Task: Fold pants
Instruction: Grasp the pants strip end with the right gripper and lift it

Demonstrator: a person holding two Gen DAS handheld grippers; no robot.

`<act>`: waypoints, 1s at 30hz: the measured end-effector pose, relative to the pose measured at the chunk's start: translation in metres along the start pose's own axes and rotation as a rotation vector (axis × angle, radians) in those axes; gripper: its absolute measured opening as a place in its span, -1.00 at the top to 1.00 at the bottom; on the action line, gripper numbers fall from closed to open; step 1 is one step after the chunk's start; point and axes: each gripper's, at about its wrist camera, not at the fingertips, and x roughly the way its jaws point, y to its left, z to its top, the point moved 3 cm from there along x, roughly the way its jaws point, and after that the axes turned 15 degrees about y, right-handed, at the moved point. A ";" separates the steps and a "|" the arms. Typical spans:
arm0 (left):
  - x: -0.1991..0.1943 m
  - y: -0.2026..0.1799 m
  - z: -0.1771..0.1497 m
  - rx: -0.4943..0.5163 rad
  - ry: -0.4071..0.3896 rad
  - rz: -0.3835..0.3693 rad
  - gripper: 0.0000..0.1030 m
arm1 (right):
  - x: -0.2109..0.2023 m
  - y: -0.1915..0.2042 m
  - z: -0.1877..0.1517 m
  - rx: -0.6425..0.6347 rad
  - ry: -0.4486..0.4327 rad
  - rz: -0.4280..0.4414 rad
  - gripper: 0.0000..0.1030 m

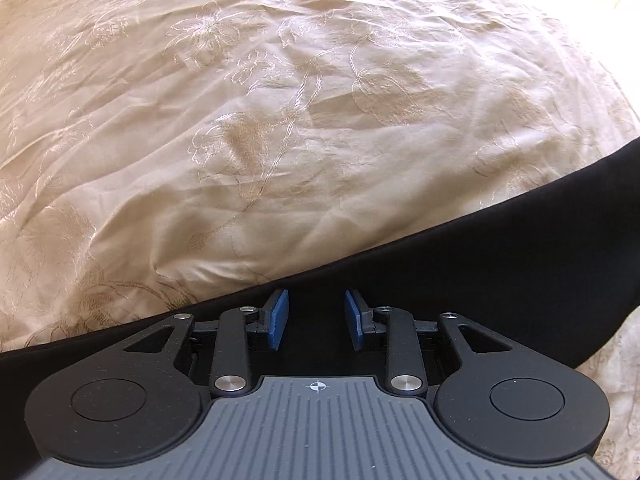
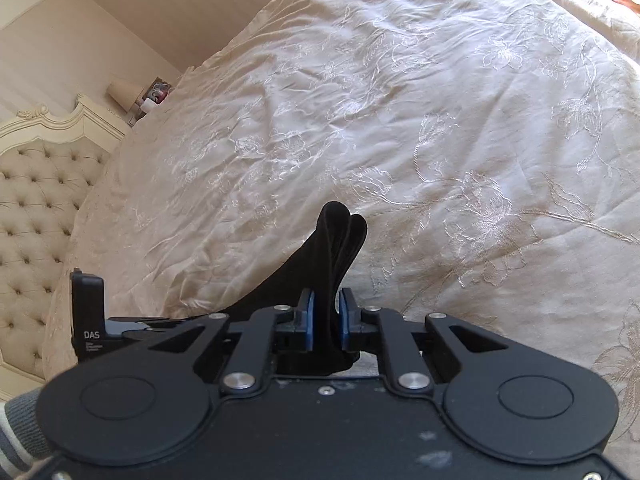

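The black pants [image 1: 460, 264] lie as a dark band across the cream bedspread [image 1: 280, 120] in the left wrist view. My left gripper [image 1: 317, 320] is open just above the pants' near edge, blue pads [image 1: 278, 318] apart with nothing between them. In the right wrist view my right gripper [image 2: 326, 318] is shut on a bunched fold of the black pants [image 2: 338, 240], which sticks up past the fingertips and trails left over the bedspread [image 2: 440, 120].
A tufted cream headboard [image 2: 36, 208] stands at the left of the right wrist view, with a lamp [image 2: 124, 92] and small items behind it. The other gripper's black body [image 2: 88, 316] shows low left. The embroidered bedspread is wrinkled all over.
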 end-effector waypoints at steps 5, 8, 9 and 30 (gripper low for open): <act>-0.032 0.004 -0.018 -0.029 -0.081 0.024 0.40 | -0.006 0.010 -0.002 0.020 -0.015 -0.033 0.76; -0.037 -0.006 -0.047 0.005 -0.093 -0.014 0.40 | -0.013 0.013 -0.005 0.025 -0.029 -0.046 0.76; -0.034 -0.012 -0.056 0.030 -0.087 -0.026 0.40 | -0.014 0.016 -0.006 0.023 -0.033 -0.050 0.76; -0.025 0.027 -0.075 0.017 -0.079 -0.103 0.37 | -0.024 0.039 -0.028 0.081 -0.067 -0.249 0.85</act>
